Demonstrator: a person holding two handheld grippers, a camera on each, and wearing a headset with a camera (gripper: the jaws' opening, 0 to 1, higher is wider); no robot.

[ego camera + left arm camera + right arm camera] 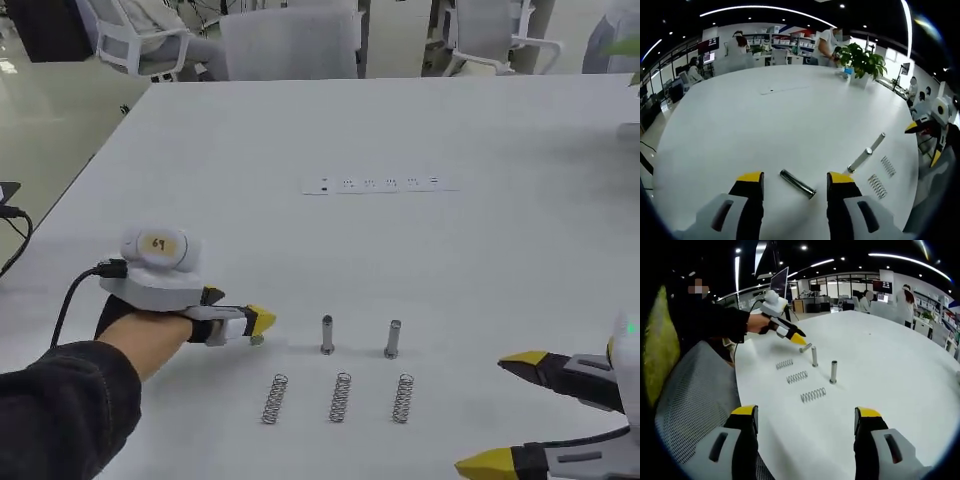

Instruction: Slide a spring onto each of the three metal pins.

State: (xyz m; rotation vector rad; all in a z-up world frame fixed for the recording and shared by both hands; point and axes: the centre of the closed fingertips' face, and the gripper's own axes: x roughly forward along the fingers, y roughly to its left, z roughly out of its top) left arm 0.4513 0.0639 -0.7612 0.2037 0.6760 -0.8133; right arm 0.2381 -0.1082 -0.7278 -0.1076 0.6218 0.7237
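Two metal pins (327, 335) (392, 339) stand upright on the white table (400, 250). The third pin (797, 183) lies on its side between the spread jaws of my left gripper (795, 179), untouched by either finger. In the head view that gripper (260, 322) points right at the lying pin (257, 340). Three springs (274, 398) (340, 396) (403, 397) lie in a row in front of the pins. My right gripper (505, 410) hovers open at the lower right, off to the side of the springs (813, 394), holding nothing.
A flush socket strip (380, 184) sits in the middle of the table. Office chairs (290, 40) stand beyond the far edge. A potted plant (862, 62) is on the far side. A mesh chair (690, 405) stands by the near edge.
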